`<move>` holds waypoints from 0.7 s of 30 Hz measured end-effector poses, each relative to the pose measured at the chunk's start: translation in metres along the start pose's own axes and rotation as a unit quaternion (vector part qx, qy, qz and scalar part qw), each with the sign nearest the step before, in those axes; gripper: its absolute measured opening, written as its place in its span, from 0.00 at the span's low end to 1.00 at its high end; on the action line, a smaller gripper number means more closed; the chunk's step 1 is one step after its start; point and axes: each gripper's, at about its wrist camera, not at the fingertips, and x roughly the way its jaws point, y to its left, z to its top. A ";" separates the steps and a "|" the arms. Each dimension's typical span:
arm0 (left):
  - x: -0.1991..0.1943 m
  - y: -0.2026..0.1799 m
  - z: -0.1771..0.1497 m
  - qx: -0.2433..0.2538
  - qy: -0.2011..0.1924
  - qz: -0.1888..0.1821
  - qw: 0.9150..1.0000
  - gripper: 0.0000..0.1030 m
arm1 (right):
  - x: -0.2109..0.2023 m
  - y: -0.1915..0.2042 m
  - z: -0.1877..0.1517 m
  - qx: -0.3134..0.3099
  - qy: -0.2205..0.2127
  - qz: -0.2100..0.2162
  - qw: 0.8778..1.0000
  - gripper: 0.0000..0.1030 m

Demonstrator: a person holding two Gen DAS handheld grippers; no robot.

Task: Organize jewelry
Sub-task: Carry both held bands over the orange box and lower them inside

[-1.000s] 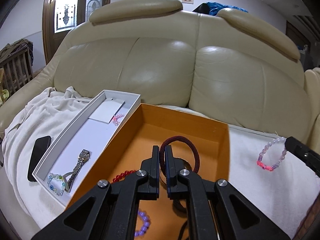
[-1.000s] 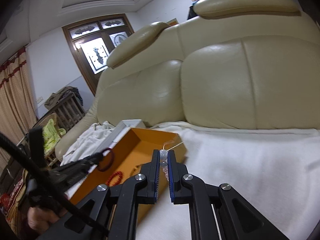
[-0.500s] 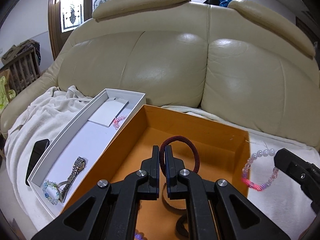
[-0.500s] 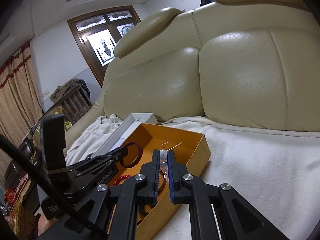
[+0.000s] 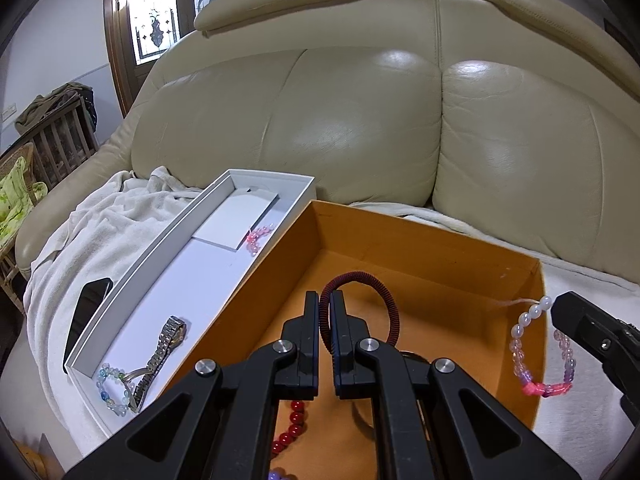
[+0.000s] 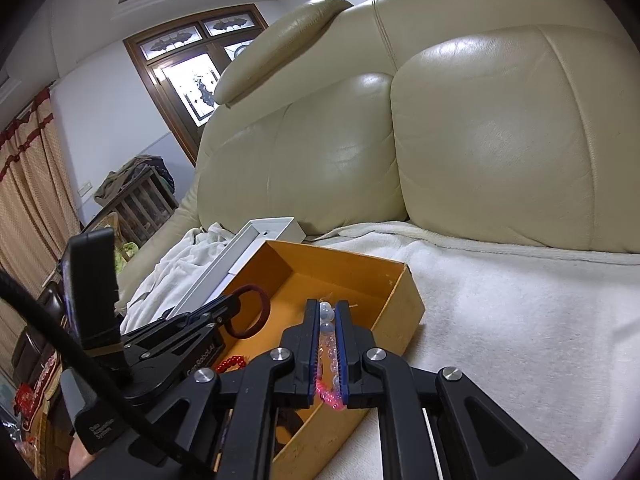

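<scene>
My left gripper (image 5: 327,300) is shut on a dark red corded bracelet (image 5: 374,289) and holds it above the orange box (image 5: 432,248); it also shows in the right wrist view (image 6: 230,306) with the bracelet (image 6: 256,312). My right gripper (image 6: 328,308) is shut on a white, purple and pink bead bracelet (image 6: 329,344), held over the box's right wall (image 6: 404,300). In the left wrist view that bracelet (image 5: 532,344) hangs from the right gripper's fingers (image 5: 576,320). A red bead bracelet (image 5: 292,424) lies in the box.
A white tray (image 5: 168,256) left of the box holds a silver watch (image 5: 164,344), a pale bead bracelet (image 5: 110,388) and a pink bead bracelet (image 5: 256,236). A black phone (image 5: 86,316) lies on the white blanket (image 6: 520,320). The beige sofa back (image 5: 360,120) rises behind.
My right gripper has carried the bead bracelet leftward from over the blanket to the box's right wall. My left gripper has stayed shut on the dark red bracelet over the box.
</scene>
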 end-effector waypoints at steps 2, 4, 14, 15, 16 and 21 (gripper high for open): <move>0.002 0.002 0.000 0.000 0.002 0.002 1.000 0.05 | 0.005 -0.001 -0.001 0.003 0.004 -0.001 1.000 0.08; 0.003 0.003 0.000 0.002 0.003 0.002 1.000 0.05 | 0.010 -0.001 -0.001 0.006 0.006 -0.002 1.000 0.08; 0.008 -0.002 -0.005 0.020 0.013 0.004 1.000 0.05 | 0.023 -0.005 0.001 0.016 0.008 -0.011 1.000 0.08; 0.008 -0.003 -0.005 0.021 0.013 0.006 1.000 0.05 | 0.023 -0.006 0.001 0.017 0.008 -0.011 1.000 0.08; 0.008 -0.003 -0.005 0.022 0.012 0.008 1.000 0.05 | 0.023 -0.007 0.001 0.019 0.009 -0.011 1.000 0.08; 0.008 -0.007 -0.006 0.035 0.019 0.009 0.999 0.19 | 0.017 -0.007 0.001 0.029 0.012 -0.013 0.999 0.11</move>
